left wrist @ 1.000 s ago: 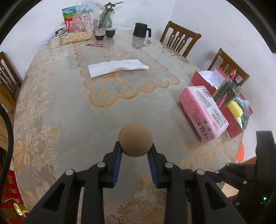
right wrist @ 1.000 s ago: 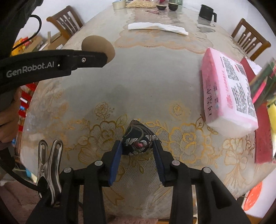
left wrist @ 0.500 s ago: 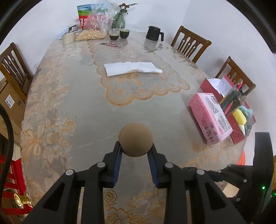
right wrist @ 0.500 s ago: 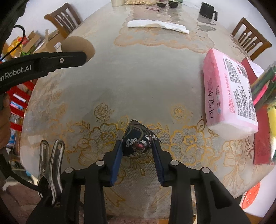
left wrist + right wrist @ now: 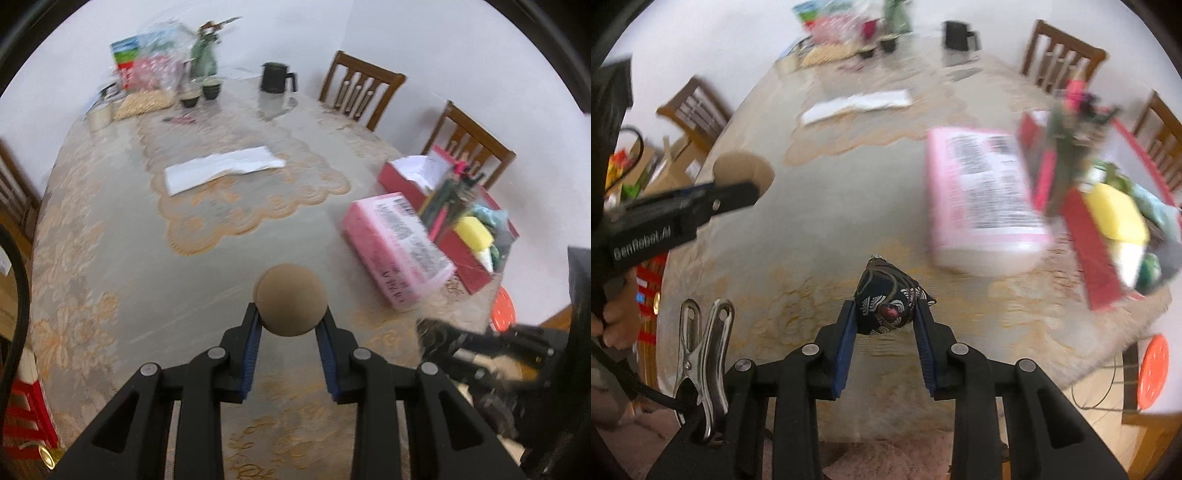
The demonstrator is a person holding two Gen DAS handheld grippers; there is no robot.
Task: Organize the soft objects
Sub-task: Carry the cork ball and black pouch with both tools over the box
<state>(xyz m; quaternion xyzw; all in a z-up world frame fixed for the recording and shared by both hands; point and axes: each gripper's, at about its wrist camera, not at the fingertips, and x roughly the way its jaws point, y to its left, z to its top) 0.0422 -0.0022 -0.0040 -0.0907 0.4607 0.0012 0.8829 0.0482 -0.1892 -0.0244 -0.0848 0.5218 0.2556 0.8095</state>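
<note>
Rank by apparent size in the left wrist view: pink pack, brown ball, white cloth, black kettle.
1. pink pack
2. white cloth, looks close to the pack
3. brown ball, inflated by nearness to the camera
4. black kettle, far away

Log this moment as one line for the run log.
left gripper: shut on brown ball | right gripper: shut on dark patterned pouch | both held above table | red box: right side

tissue pack on table, beside box
</note>
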